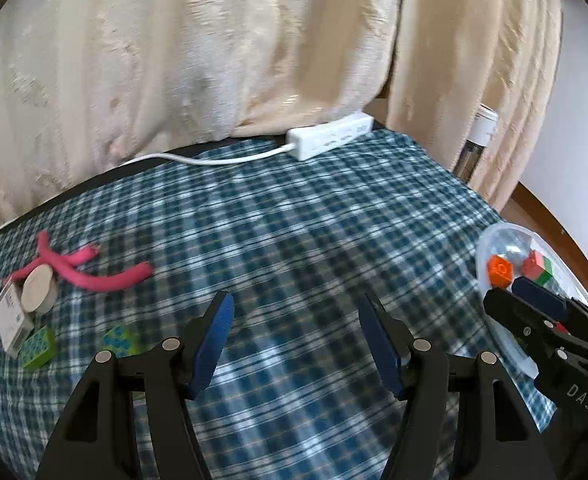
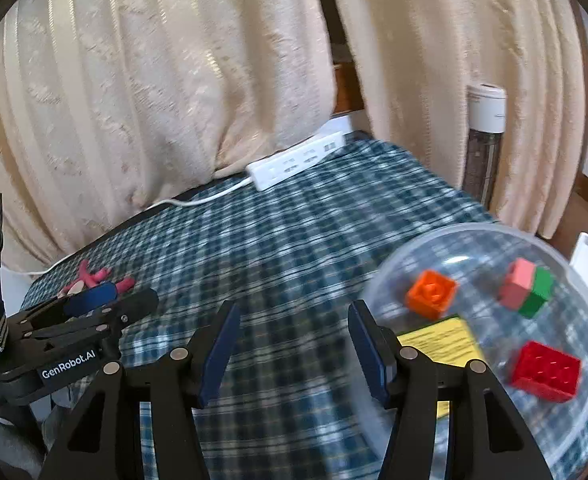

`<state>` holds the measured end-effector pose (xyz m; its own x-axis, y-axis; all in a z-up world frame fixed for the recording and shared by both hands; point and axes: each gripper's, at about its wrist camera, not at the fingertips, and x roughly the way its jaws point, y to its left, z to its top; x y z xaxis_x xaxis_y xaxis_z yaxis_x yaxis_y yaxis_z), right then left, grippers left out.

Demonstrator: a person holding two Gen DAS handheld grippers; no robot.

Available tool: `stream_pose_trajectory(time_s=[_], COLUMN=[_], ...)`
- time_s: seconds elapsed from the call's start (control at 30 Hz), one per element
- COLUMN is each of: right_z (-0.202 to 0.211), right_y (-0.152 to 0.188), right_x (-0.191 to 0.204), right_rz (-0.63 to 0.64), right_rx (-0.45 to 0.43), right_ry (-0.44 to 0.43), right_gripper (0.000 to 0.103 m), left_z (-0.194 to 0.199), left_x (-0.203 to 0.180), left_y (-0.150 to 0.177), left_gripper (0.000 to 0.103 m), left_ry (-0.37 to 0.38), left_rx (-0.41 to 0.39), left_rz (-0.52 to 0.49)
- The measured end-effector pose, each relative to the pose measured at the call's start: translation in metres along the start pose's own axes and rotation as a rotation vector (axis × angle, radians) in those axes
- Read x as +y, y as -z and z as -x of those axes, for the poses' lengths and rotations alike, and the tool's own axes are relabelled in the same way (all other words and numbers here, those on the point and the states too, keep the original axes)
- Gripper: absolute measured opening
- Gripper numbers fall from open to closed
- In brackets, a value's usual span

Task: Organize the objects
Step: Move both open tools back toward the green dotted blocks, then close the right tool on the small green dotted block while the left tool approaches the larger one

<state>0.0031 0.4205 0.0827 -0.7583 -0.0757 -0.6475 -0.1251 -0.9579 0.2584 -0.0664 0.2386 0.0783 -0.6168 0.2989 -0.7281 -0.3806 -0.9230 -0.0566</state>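
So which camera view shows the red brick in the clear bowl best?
The right wrist view: the red brick lies whole inside the clear bowl. In the left wrist view the right hand-held gripper covers that part of the bowl.

Middle of the checked worktop (image 1: pixel 294 220) was bare cloth, wide lane straight ahead of both tongs. Left side was crowded: pink rubbery toy (image 1: pixel 94 272), round wooden disc (image 1: pixel 38 284), white box (image 1: pixel 10 316), two green bricks (image 1: pixel 38 346). Right edge was blocked by the clear bowl (image 2: pixel 394 280) of bricks. Far edge: power strip (image 1: pixel 330 136) and its cable (image 1: pixel 214 158), curtain (image 1: pixel 174 60) close behind.
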Motion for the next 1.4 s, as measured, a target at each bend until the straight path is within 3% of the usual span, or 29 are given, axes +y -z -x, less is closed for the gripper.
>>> stream_pose_trajectory(time_s=[0.73,1.07,1.4], right_z=[-0.053,-0.068,-0.080], right_y=[0.014,0.019,0.021], right_x=[0.117,0.144,0.161], right_rz=[0.164,0.208,0.239], right_rx=[0.139,0.173,0.202], right_ry=[-0.141,-0.167,-0.192], right_gripper=[0.060,0.060,0.062], left_z=[0.020,0.019,0.006], left_x=[0.149,0.206,0.233], left_y=[0.044,0.058,0.068], left_gripper=[0.067,0.068,0.069], left_ry=[-0.174,-0.234,-0.250], left_rx=[0.025,0.040,0.066], left_rz=[0.255,0.363,0.428])
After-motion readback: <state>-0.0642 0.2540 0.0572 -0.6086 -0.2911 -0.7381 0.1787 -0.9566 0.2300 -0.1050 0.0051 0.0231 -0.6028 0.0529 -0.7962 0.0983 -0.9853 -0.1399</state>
